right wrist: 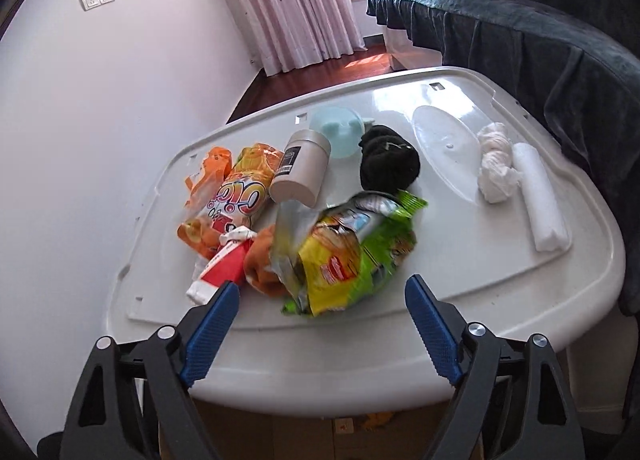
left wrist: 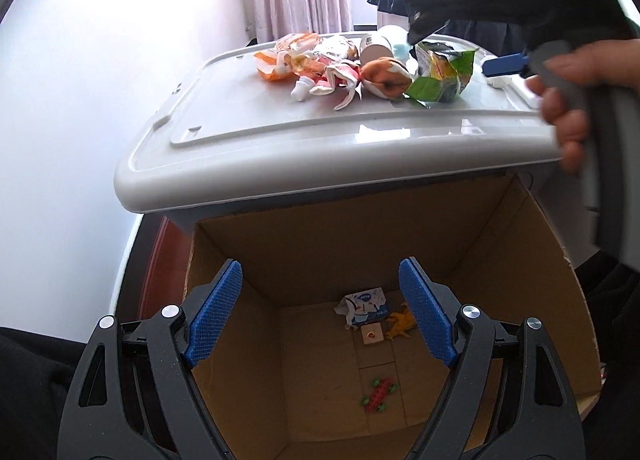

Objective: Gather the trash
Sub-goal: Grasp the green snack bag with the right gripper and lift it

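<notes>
My left gripper hangs open and empty over an open cardboard box. On the box floor lie a crumpled blue-and-white carton, a yellow toy dinosaur, a small wooden block and a red-and-green toy. In the right wrist view my right gripper stands open at the near edge of a white bin lid, just in front of a green-and-yellow snack bag. Nothing is pressed between its pads. An orange wrapper and a red-and-white carton lie left of the bag.
Also on the lid are a beige canister, a pale blue cap, a black sock, crumpled white tissue and a white roll. A dark-covered bed stands to the right. A white wall is left.
</notes>
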The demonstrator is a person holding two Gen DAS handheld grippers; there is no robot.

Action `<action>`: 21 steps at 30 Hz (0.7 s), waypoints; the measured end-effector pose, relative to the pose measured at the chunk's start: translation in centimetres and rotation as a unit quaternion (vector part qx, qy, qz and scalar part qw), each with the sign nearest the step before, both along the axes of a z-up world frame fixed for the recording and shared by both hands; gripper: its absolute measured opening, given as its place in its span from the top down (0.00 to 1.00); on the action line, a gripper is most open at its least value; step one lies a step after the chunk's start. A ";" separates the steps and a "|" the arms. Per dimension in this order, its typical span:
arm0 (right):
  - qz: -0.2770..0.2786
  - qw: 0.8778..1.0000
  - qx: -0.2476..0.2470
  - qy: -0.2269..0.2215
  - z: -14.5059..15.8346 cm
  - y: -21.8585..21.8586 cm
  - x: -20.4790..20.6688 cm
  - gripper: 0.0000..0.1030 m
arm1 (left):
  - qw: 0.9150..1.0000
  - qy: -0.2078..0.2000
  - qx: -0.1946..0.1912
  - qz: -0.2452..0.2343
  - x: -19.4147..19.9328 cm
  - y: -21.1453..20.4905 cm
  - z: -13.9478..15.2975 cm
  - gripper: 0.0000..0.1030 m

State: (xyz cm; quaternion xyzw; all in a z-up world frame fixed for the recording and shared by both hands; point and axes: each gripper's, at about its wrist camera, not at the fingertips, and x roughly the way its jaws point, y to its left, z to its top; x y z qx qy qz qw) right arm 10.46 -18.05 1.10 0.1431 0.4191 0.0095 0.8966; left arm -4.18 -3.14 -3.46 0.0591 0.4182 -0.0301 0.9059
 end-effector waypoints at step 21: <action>-0.154 0.987 -0.043 0.012 -5.0 -2.8 4.9 0.59 | 0.995 0.031 -0.078 0.056 0.8 4.0 -0.1 0.23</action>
